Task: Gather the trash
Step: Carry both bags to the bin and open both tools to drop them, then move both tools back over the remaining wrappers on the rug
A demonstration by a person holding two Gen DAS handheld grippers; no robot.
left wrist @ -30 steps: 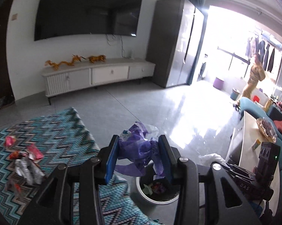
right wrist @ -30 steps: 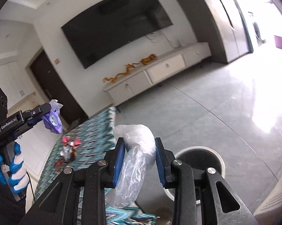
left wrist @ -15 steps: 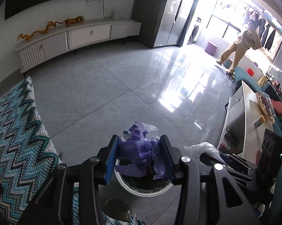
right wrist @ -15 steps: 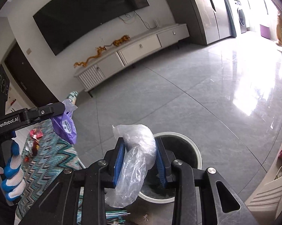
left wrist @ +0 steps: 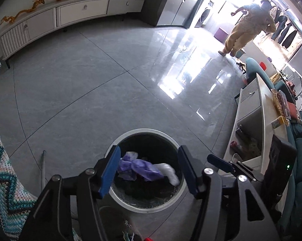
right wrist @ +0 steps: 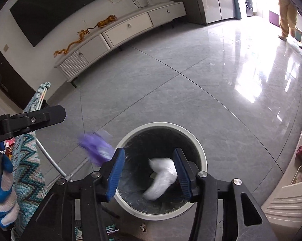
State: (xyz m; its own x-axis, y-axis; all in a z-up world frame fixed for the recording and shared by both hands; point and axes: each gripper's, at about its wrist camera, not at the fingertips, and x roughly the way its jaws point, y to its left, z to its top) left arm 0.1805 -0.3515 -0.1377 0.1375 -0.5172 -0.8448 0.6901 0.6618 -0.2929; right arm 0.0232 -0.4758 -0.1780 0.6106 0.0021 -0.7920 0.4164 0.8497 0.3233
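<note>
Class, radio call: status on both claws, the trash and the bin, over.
Left claw and right claw open, jaws just widened. Purple wrapper and clear bag released, dropping toward bin. Nothing blocking.

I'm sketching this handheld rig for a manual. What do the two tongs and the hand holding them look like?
Both the left tongs and the right tongs have matte black angular frames with silver pivot screws and flat blue pads inside each finger. In the right wrist view, white lettering ending in "AI" marks the left unit's body. The left hand wears a blue and white knit glove.
</note>
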